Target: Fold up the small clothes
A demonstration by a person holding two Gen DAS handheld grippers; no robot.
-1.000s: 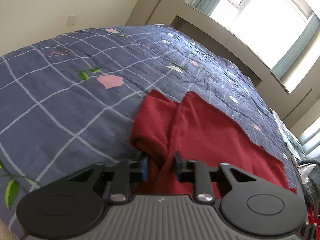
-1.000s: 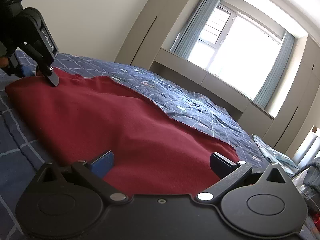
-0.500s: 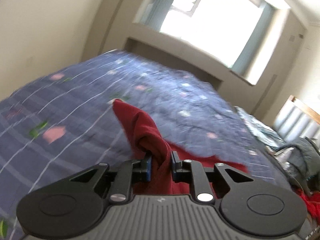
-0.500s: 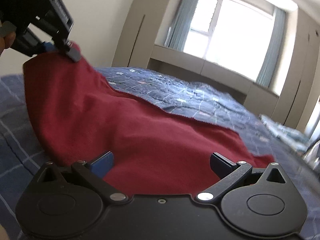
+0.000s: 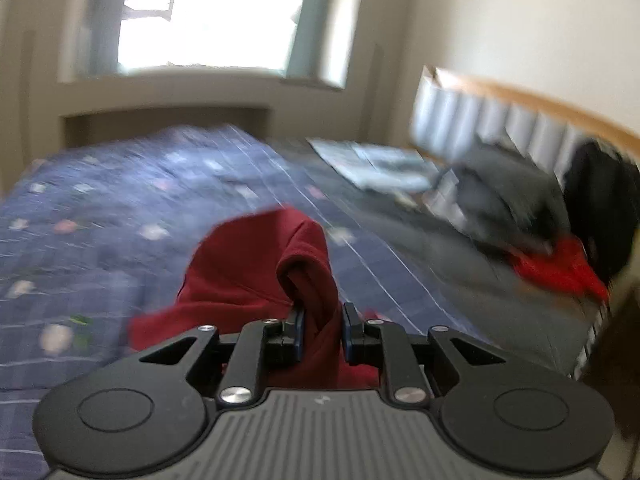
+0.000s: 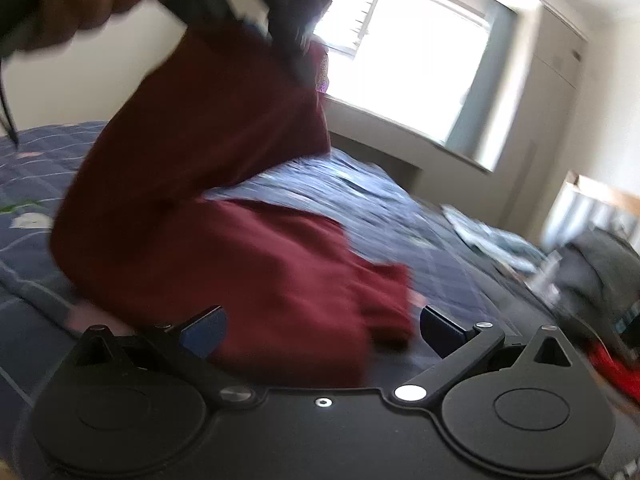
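Note:
A dark red garment lies on a blue checked bedspread. My left gripper is shut on a bunched corner of the red garment and holds it up off the bed. In the right wrist view the left gripper is high at the top, held by a hand, with the garment hanging from it in a tall fold. My right gripper is open and low, its fingers on either side of the garment's near edge, gripping nothing.
A heap of grey and black clothes with a bright red piece lies by the padded headboard on the right. A folded light patterned cloth lies on the far bed. A window is behind.
My left gripper has lifted the red corner high and swung to the right toward the headboard, pulling the garment up into a fold. The right gripper stayed open and low.

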